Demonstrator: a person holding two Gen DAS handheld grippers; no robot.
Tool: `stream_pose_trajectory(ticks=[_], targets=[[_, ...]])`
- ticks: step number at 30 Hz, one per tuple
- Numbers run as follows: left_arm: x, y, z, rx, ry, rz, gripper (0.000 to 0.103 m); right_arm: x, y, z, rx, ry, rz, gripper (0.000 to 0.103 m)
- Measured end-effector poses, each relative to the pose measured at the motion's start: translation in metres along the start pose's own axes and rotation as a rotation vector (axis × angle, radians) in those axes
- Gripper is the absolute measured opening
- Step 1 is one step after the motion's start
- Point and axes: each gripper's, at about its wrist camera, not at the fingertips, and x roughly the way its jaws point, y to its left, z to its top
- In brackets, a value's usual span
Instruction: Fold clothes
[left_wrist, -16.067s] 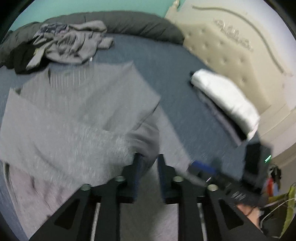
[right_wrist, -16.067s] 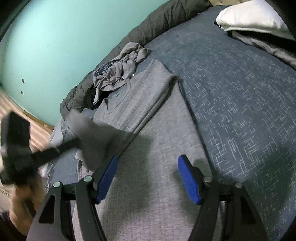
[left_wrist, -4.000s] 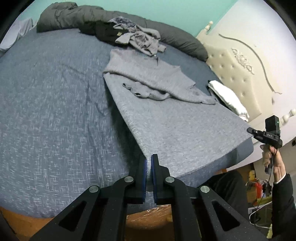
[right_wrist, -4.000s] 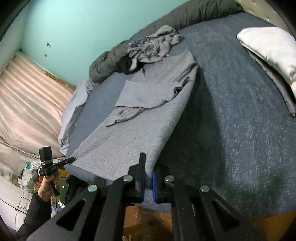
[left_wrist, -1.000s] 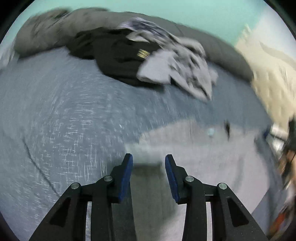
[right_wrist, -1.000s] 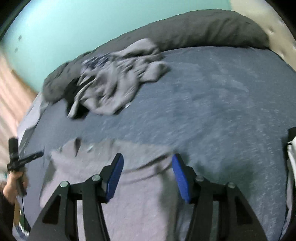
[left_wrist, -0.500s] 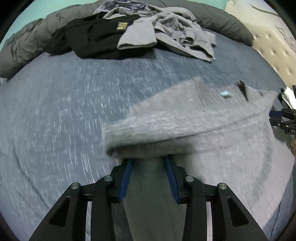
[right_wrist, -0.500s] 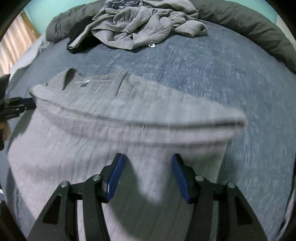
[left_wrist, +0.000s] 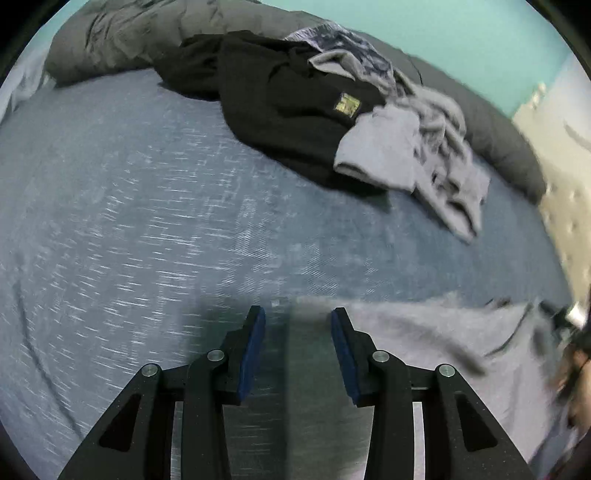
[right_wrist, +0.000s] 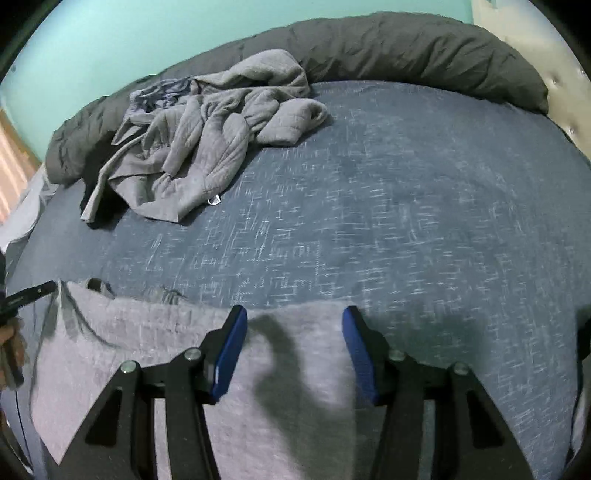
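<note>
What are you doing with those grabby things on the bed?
A person is folding clothes on the bed with a gripper in each hand. Right now the left gripper and the right gripper are both open over a grey sweater lying flat on the blue cover, and neither holds anything. A pile of unfolded clothes waits at the far side, in front of a rolled dark duvet.
</note>
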Motion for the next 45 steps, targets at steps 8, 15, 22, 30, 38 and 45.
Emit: stream_pose_trajectory(ticks=[8,15,22,30,38,45], targets=[[0.005,0.009,-0.012,0.015,-0.001,-0.033,0.045,0.001,-0.045,-0.002,0.173,-0.037,0.055,0.061],[0.012,0.002,-0.005,0.055,-0.005,-0.052,0.0,0.006,-0.025,-0.001,0.118,-0.032,0.136,0.021],[-0.015,0.022,-0.001,-0.002,-0.079,0.007,0.0,-0.011,-0.028,-0.001,0.108,-0.098,0.111,0.011],[-0.019,0.038,-0.002,-0.061,-0.084,-0.11,0.0,0.004,-0.031,0.001,0.14,-0.04,0.118,0.016],[0.01,0.009,-0.003,-0.03,-0.014,-0.159,0.037,0.0,-0.03,0.007,0.13,-0.071,0.114,0.04],[0.014,0.008,0.001,-0.034,-0.029,-0.167,0.006,0.003,-0.03,0.003,0.125,-0.075,0.14,0.013]])
